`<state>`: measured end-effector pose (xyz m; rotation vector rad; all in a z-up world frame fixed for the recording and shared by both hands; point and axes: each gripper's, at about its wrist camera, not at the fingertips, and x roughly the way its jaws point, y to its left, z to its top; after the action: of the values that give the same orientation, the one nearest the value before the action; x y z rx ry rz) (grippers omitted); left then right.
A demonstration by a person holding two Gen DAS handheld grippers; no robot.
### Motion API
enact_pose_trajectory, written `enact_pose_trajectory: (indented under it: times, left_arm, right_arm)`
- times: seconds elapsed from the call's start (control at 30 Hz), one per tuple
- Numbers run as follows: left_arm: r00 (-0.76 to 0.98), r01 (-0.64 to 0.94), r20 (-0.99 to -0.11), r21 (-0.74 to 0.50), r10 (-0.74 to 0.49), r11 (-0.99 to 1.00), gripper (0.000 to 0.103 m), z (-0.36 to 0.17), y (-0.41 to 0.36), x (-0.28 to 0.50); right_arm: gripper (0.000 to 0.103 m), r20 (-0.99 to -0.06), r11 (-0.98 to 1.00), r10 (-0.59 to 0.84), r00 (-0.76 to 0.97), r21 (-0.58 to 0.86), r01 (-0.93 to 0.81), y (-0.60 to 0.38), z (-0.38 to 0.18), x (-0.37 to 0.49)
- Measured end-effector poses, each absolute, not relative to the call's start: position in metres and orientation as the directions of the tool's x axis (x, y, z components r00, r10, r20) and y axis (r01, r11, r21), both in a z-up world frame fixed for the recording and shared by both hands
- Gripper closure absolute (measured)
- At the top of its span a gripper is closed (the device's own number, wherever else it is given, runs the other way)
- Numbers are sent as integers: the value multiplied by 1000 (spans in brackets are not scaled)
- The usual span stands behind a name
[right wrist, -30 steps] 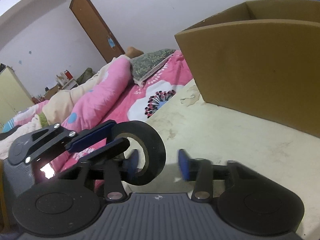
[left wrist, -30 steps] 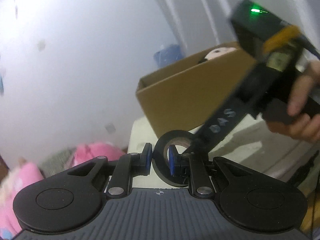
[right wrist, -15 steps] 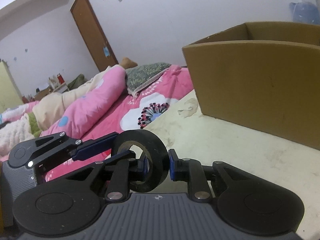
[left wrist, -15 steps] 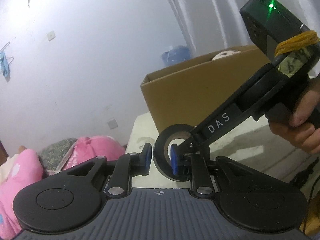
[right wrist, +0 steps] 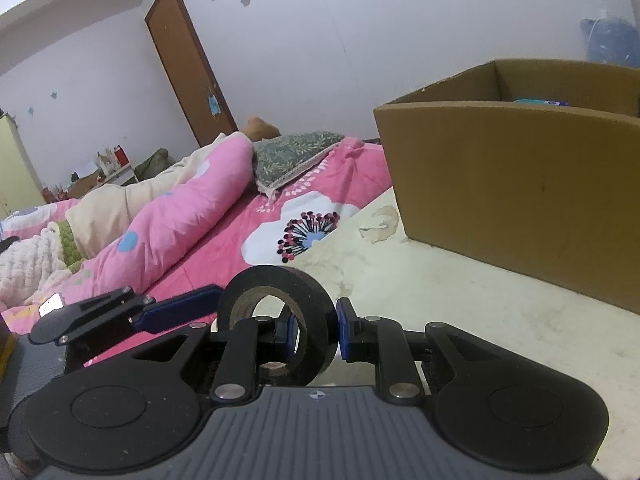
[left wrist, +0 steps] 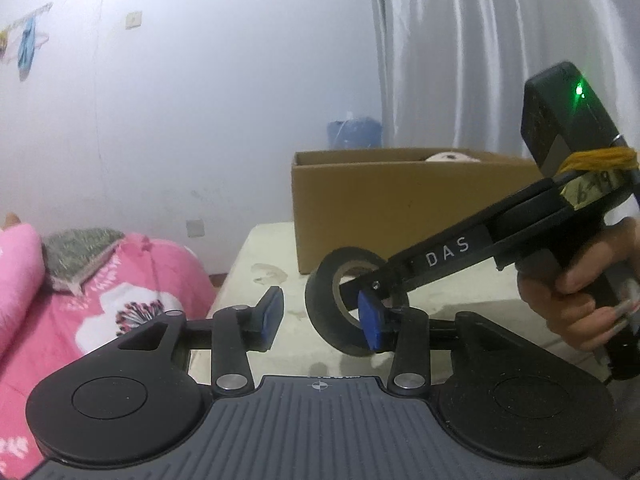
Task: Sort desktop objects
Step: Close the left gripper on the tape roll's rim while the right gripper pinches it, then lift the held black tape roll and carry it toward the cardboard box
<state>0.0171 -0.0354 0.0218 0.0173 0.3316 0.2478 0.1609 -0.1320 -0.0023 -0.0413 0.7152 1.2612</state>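
- Standing on the pale, stained tabletop (right wrist: 500,320) near its far edge: an open cardboard box (right wrist: 520,184), with a pale round item (left wrist: 452,157) peeking over the rim in the left wrist view and a teal-edged object (right wrist: 538,102) just showing inside in the right wrist view
- Lying beyond the table edge: a pink floral quilt (right wrist: 188,216) with a green patterned pillow (right wrist: 296,152) resting on it
- Gripping the handle of the right gripper (right wrist: 316,326): a hand (left wrist: 576,292), seen at the right side of the left wrist view
- Clamping tight on the wall of the black tape roll (right wrist: 280,320): the right gripper, one blue pad (right wrist: 292,330) sitting inside the core hole and the other pressing on the outer face, jaws closed as far as the roll's thickness is allowing
- Standing partly parted: the left gripper (left wrist: 320,316), jaws just having been opening, left-hand pad (left wrist: 270,314) clear of the tape, right-hand pad (left wrist: 370,322) reaching inside the roll's core; contact there impossible to confirm, no squeeze on the roll from this side
- Hanging upright on edge above the table, in front of the box and well short of it: the black tape roll (left wrist: 344,300), caught between the two grippers, carried by the right one
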Motion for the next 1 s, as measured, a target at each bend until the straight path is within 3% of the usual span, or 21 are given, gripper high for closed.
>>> enact_pose_trajectory:
  times: [0.3, 0.53, 0.9, 1.0]
  left_arm:
    - [927, -181, -344, -64, 148, 981, 68, 20, -29, 0]
    - [943, -164, -322, -225, 86, 960, 80, 25, -9, -4]
    - [967, -62, -248, -448, -57, 892, 84, 43, 20, -18]
    - [970, -52, -237, -427, -56, 903, 84, 52, 15, -18]
  right_arm:
    - [81, -492, 307, 863, 115, 329, -893, -135, 5, 156]
    - [81, -482, 284, 872, 86, 355, -891, -142, 9, 160]
    - [80, -423, 180, 906, 0, 387, -904, -158, 41, 158]
    - [80, -412, 183, 911, 23, 353, -918, -162, 50, 154]
